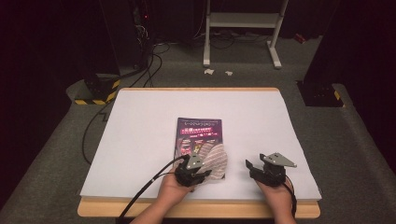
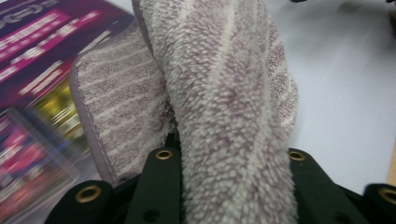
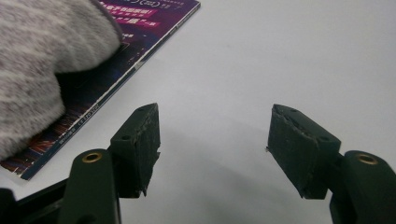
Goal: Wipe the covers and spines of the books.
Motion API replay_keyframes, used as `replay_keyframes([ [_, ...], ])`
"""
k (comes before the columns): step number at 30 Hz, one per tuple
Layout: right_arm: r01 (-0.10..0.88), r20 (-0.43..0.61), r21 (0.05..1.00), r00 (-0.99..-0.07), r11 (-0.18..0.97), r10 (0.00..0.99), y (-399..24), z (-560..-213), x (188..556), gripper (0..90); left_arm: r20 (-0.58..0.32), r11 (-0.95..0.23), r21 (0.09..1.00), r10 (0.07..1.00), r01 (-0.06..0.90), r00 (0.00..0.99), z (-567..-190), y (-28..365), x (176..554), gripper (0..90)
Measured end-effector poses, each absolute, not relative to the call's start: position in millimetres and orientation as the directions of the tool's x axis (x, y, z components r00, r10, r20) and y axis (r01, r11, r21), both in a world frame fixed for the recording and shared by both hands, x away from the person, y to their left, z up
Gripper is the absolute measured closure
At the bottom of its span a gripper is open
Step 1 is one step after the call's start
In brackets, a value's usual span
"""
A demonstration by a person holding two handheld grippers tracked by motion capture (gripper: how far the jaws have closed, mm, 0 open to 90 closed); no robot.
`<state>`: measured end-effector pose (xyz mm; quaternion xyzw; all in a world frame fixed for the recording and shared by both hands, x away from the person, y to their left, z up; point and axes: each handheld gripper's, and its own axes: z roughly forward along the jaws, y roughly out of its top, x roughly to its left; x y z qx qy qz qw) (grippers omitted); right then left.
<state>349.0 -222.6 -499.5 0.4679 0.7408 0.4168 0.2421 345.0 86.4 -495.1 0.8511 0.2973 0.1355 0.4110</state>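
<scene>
On the white table [image 1: 140, 140], in the high view, a purple magazine [image 1: 199, 128] is seen lying flat near the middle, its near end covered by a striped grey-mauve cloth [image 1: 215, 161]; the cloth is gripped at its near edge by the left gripper [image 1: 195, 171], which is held in the left hand [image 1: 172, 189] at the table's near edge; the right gripper [image 1: 254, 168] is held in the right hand [image 1: 275, 189] to the right of the cloth, apart from it, over bare table.

In the left gripper view, the cloth [image 2: 229, 116] is seen clenched between the two black jaws, a thick fold of fleece rising from between them; a second, flatter part of the cloth lies to the left, resting on the magazine [image 2: 42, 60], whose cover is blurred; the table [image 2: 345, 84] is seen at the right.

In the right gripper view, the jaws of the right gripper [image 3: 212, 135] are seen spread wide with nothing between them, above the bare table [image 3: 261, 60]; the cloth [image 3: 42, 60] is seen at the upper left, draped over the magazine [image 3: 140, 28], whose edge runs slantwise beside the left jaw without being touched by it.
</scene>
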Motion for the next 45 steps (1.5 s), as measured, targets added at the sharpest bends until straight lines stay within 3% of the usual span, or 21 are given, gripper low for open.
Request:
replay_keyframes([
  [12, 0.493, 0.025, 0.841, -0.447, 0.223, 0.894, -221, -501, 349, 34.4, 0.002, -0.439, 0.777, 0.718, 0.451, 0.696, -494, 163, 344, 71.2],
  [22, 0.492, 0.026, 0.842, -0.446, 0.221, 0.895, -221, -501, 349, 34.5, 0.013, -0.383, 0.804, 0.776, 0.455, 0.631, -474, 188, 359, 71.3],
  [34, 0.491, 0.033, 0.845, -0.445, 0.213, 0.895, -223, -500, 349, 34.6, 0.025, -0.434, 0.746, 0.776, 0.506, 0.63, -485, 164, 403, 71.3],
  [45, 0.492, 0.037, 0.844, -0.447, 0.212, 0.894, -222, -500, 349, 34.6, -0.007, -0.468, 0.741, 0.712, 0.482, 0.702, -486, 107, 415, 71.4],
])
